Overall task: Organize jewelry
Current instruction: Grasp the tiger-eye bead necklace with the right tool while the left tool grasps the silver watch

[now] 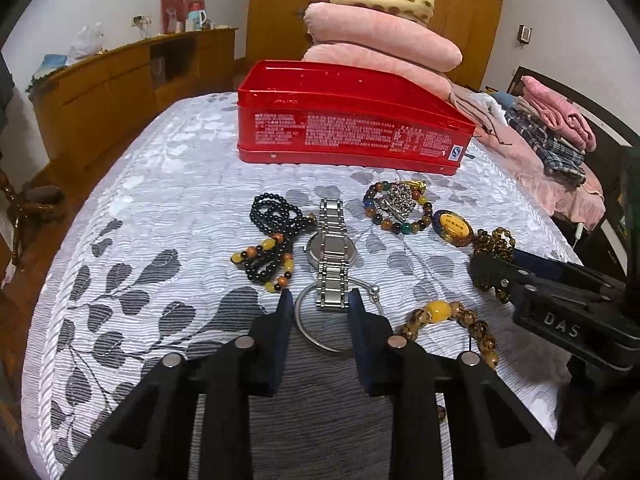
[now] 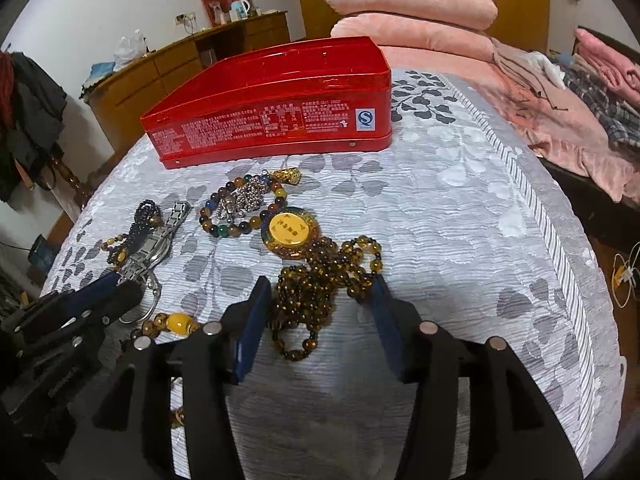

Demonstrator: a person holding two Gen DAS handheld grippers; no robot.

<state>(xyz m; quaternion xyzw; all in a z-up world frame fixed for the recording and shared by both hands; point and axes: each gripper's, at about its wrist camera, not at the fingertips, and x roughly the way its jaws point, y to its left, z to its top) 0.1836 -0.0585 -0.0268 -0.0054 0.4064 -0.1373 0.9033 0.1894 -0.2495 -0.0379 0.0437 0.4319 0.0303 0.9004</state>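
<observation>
An open red tin (image 1: 352, 128) stands at the back of the bed, also in the right wrist view (image 2: 272, 120). In front of it lie a black bead string (image 1: 272, 240), a silver watch (image 1: 332, 252), a silver bangle (image 1: 316, 320), a multicoloured bead bracelet (image 1: 396, 204), an amber pendant necklace (image 2: 320, 276) and a brown bead bracelet with a yellow bead (image 1: 452, 320). My left gripper (image 1: 320, 300) is open, its fingers either side of the watch strap's near end and the bangle. My right gripper (image 2: 320, 284) is open around the amber necklace's beads.
The bed has a white and grey leaf-patterned cover (image 1: 160, 208). Folded pink blankets (image 1: 384, 40) are stacked behind the tin. Loose clothes (image 1: 552, 128) lie at the right. A wooden sideboard (image 1: 120, 92) stands along the left wall.
</observation>
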